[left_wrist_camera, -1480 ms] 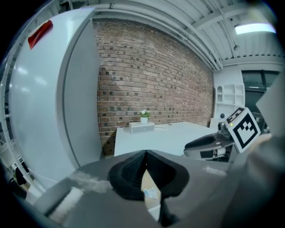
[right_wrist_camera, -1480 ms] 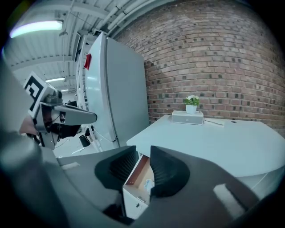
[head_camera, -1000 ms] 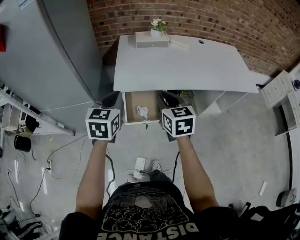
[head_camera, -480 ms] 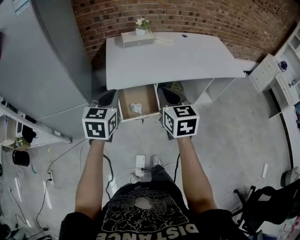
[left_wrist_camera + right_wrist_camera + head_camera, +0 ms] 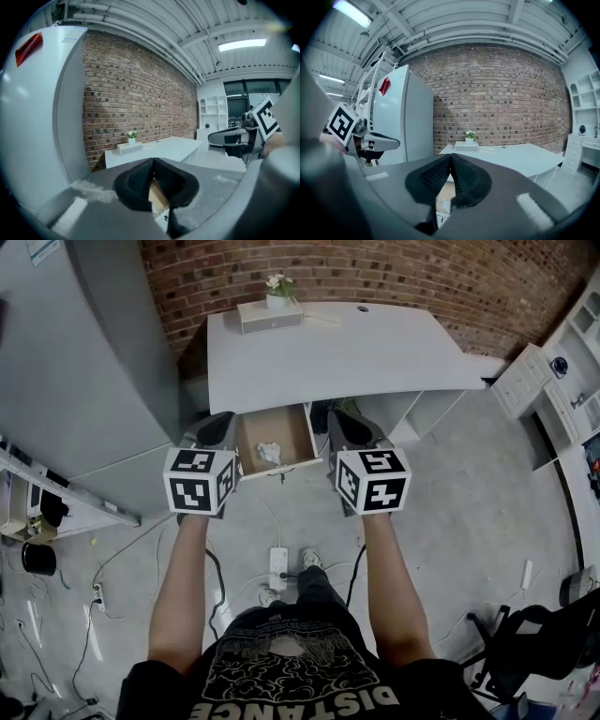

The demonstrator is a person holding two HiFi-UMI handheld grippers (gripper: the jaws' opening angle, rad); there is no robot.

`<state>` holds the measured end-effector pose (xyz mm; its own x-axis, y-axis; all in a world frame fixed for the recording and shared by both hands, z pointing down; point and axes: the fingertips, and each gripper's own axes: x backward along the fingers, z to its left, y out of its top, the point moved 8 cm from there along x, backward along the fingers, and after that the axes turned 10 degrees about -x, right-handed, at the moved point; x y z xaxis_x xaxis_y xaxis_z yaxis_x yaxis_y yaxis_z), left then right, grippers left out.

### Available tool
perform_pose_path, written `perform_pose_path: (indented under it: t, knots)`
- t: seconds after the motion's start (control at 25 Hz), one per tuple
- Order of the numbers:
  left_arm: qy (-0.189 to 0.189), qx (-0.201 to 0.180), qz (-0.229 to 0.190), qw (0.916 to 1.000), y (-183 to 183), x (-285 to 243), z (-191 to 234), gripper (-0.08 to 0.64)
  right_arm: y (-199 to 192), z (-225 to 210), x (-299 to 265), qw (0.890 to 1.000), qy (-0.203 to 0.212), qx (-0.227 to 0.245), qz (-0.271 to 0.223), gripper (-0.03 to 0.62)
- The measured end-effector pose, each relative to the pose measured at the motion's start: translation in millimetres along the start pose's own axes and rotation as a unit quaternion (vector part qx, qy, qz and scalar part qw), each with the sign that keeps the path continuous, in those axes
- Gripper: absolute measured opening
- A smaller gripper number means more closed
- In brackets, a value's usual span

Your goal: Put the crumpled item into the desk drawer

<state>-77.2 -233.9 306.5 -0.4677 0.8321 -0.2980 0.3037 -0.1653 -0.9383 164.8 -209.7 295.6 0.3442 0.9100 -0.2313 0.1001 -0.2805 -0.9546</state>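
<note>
The crumpled white item (image 5: 269,452) lies inside the open wooden desk drawer (image 5: 251,432), which is pulled out from under the white desk (image 5: 356,357). A sliver of the crumpled item (image 5: 442,205) shows below the jaws in the right gripper view. My left gripper (image 5: 218,430) hangs just left of the drawer, shut, with nothing between its pads. My right gripper (image 5: 345,427) hangs just right of the drawer, also shut and holding nothing. Both sit in front of the desk's edge, above the floor.
A grey box (image 5: 270,317) with a small potted plant (image 5: 276,287) stands at the desk's back left. A large grey cabinet (image 5: 84,352) stands at the left, a brick wall (image 5: 394,273) behind. Cables and a power strip (image 5: 279,569) lie on the floor.
My view has drifted, so the desk and drawer sit higher and more to the left. The right gripper's jaws have come together. The crumpled item stays in the drawer.
</note>
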Motion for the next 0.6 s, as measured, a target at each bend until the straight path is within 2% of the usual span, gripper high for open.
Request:
perform_pose_path:
  t: [0.6]
  knots:
    - [0.004, -0.005, 0.003, 1.0, -2, 2, 11, -0.002, 1, 8, -10, 1.0, 0.005, 0.005, 0.002, 0.0]
